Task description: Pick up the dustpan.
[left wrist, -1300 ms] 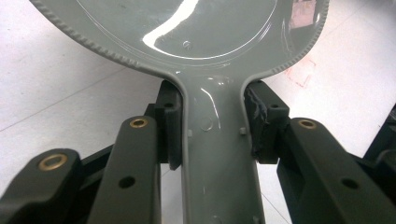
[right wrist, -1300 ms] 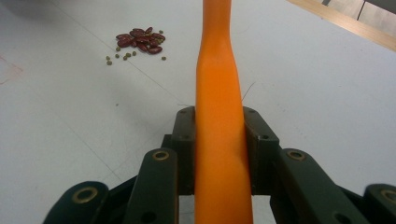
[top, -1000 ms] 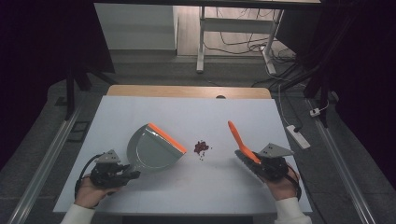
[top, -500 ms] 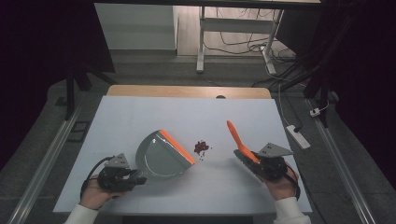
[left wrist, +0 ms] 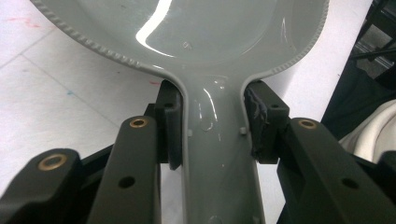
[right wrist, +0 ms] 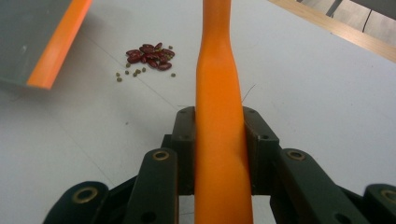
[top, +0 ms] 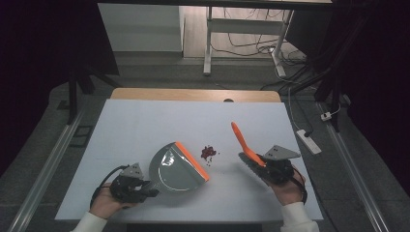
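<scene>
The left gripper [top: 145, 186] sits near the front edge of the table [top: 145, 121], toward its left corner, with both jaws clamped on the handle of a grey dustpan [top: 174, 166]. In the left gripper view the jaw pads press the dustpan [left wrist: 205, 42] handle from either side. The pan's orange lip [top: 192, 161] faces right, toward a small pile of red beans [top: 208, 152] lying near the middle of the table, just beside the lip but apart from it.

The right gripper [top: 263, 166] is near the front edge toward the right corner, jaws closed on the orange handle of a brush [top: 241, 142]. The handle [right wrist: 219, 93] rises between the jaws and points toward the far edge. A few smaller greenish grains [right wrist: 135, 73] lie scattered around the red beans [right wrist: 149, 55].
</scene>
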